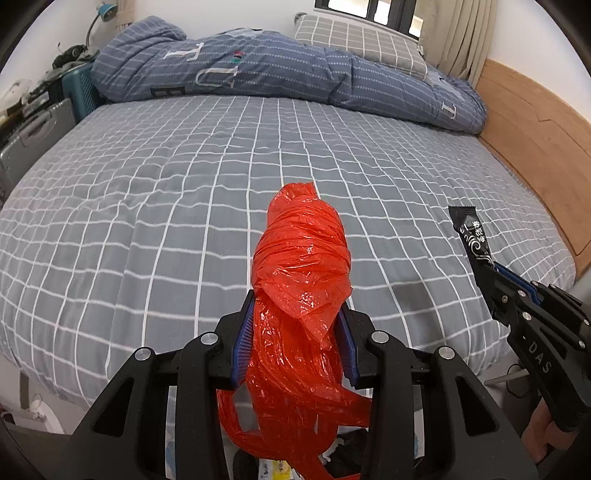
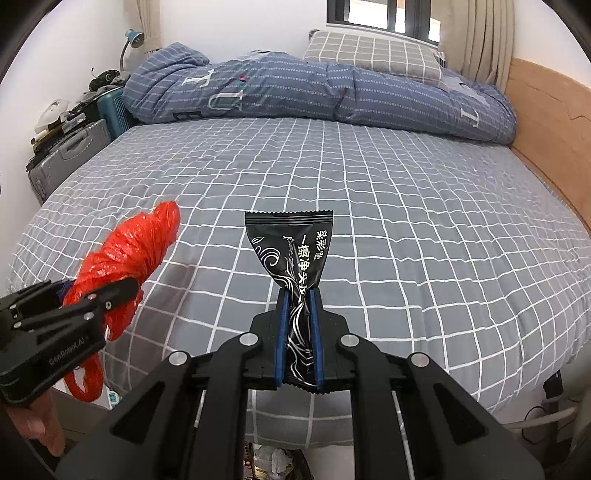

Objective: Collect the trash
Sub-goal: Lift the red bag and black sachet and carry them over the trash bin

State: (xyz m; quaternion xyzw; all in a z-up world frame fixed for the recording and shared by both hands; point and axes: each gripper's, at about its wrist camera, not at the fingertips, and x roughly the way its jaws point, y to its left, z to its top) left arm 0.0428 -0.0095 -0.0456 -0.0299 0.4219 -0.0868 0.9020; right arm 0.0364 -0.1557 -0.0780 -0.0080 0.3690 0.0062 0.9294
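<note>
Both wrist views near, angled down, sharing bed (image 1: 184, 177)

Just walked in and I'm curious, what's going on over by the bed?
A person is picking up trash with a handheld gripper in each hand. The left gripper is clamped on a crumpled red plastic bag, the right gripper on a black wrapper. Both are held above the checked bed.

Bright, even daylight from window (image 2: 384, 16) at top; soft shadows on bedsheet (image 1: 166, 206); strong fisheye bending, dark vignette at corners; slight blur at frame edges.
</note>
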